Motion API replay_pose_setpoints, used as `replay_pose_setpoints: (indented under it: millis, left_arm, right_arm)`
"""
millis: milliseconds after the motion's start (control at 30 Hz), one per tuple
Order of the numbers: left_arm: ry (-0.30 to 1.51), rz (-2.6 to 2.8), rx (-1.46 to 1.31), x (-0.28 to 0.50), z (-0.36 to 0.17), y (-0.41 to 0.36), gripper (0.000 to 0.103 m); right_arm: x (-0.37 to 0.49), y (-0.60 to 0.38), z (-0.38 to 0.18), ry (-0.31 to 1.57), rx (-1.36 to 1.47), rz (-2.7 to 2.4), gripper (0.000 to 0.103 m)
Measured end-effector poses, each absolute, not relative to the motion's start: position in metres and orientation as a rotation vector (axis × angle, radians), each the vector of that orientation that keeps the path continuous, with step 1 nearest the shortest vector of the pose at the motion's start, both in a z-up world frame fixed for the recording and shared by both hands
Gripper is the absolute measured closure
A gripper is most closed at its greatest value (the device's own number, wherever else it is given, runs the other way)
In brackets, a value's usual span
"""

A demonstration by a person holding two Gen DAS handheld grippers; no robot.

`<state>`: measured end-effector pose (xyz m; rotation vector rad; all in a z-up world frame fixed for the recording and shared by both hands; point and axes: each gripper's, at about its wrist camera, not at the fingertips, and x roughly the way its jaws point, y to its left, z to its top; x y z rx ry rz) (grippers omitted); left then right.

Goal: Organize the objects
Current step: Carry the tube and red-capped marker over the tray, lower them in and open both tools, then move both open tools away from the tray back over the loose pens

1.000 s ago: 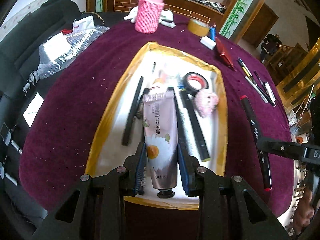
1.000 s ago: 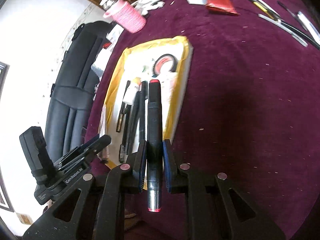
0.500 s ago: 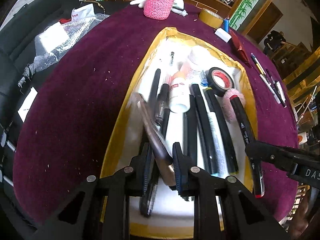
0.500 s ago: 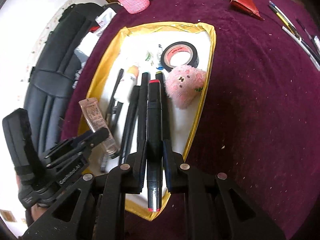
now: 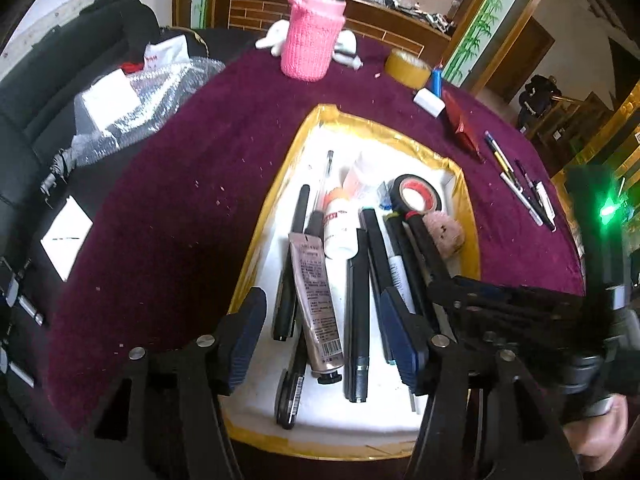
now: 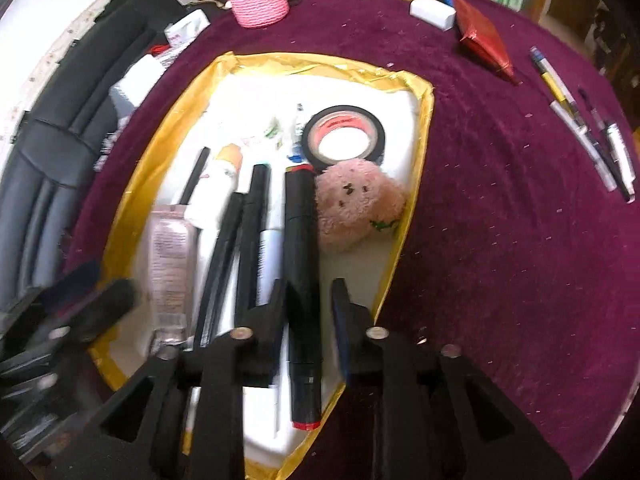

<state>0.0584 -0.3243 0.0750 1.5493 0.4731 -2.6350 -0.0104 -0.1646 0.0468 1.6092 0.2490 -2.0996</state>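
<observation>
Now marker (image 6: 301, 280) between right gripper (image 6: 306, 312) jaws

Both grippers are black plastic: the left gripper (image 5: 320, 340) has dark-blue ribbed pads (image 5: 244, 336) and silver screws. The right gripper (image 6: 308, 312) has triangular cut-outs in its arms and round silver screws.

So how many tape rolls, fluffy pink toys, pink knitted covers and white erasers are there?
Tape rolls: 2 (black tape roll, tan tape roll)
Fluffy pink toy: 1
Pink knitted cover: 1
White eraser: 1
Total: 5
</observation>
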Motion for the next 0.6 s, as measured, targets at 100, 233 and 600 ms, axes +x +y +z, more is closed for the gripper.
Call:
replay_pose_setpoints:
  millis: [100,233,600]
  left_arm:
    - [0.439,-2.635,1.509,0.064,0.086,-0.327,0.047]
    - [0.328,-2.630,1.408,0.073,0.104,-0.327,0.047]
    - [0.037,-2.649,1.152,0.088,0.140,-0.312,0.026]
  right_arm:
    - [-0.006,-0.174,0.050,0.360,1.564,-2.154,0.078]
    - [-0.003,-0.177,0.066,0.422,1.476,-2.244,0.075]
    - [-0.001,-0.152,0.080,0.119,1.553,-2.250,0.063]
